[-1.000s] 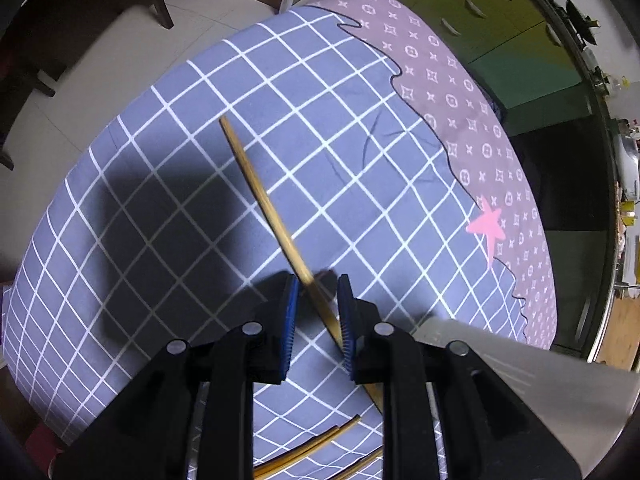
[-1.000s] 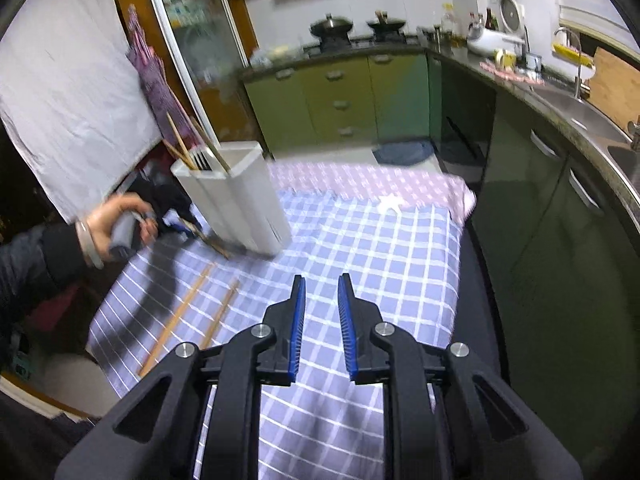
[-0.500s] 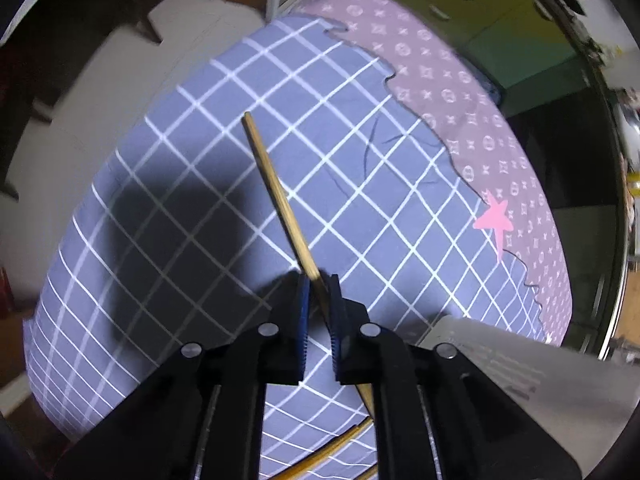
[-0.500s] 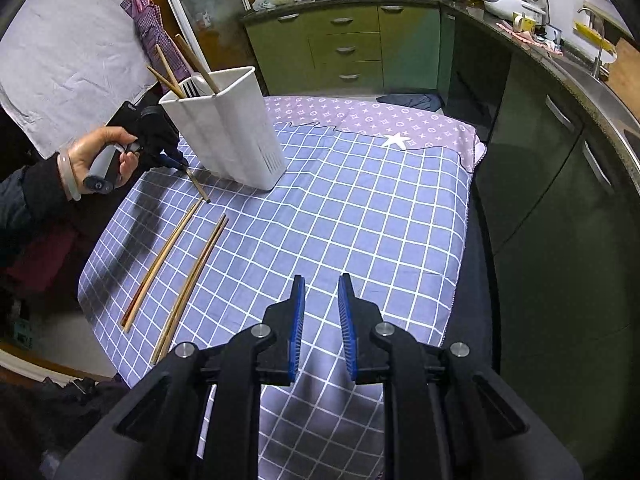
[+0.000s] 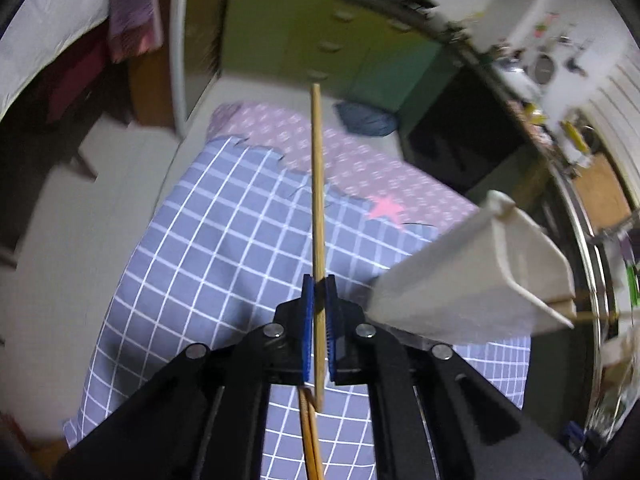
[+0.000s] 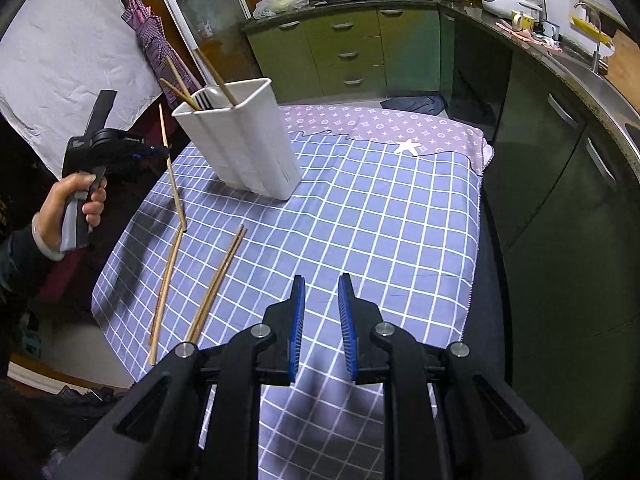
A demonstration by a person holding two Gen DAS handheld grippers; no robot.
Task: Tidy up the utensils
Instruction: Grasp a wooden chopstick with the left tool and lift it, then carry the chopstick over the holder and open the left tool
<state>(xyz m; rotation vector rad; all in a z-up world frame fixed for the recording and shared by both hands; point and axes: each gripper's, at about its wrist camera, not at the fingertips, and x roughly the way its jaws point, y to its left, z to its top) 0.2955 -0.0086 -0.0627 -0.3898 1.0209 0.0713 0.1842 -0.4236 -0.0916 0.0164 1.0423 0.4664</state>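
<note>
A wooden chopstick [image 5: 318, 216] is clamped between the blue pads of the left tool [image 5: 319, 292], running straight ahead of it and up off the desk [image 5: 208, 248]. In the right wrist view the same chopstick [image 6: 171, 168] stands steeply tilted, its lower tip at or just above the checked cloth; the pictures do not settle whether it touches. The person's left hand [image 6: 70, 208] grips that tool's handle.

To the right of the left tool, close by, stands a white holder [image 5: 472, 280]. The right wrist view shows the holder [image 6: 244, 144] upright on the cloth with a few chopsticks [image 6: 178, 84] and a dark-slotted utensil leaning out of its top.

Below and behind the left tool's pads, more chopsticks [image 5: 310, 436] lie on the cloth. From the right wrist view these are one single stick [image 6: 164, 284] and a close pair [image 6: 218, 280] lying side by side, ahead and to the left of the right tool [image 6: 321, 292].

The right tool hangs over the near part of the cloth with its jaws parted and nothing between them. Green kitchen cabinets [image 6: 344, 52] stand beyond the desk's far end.
</note>
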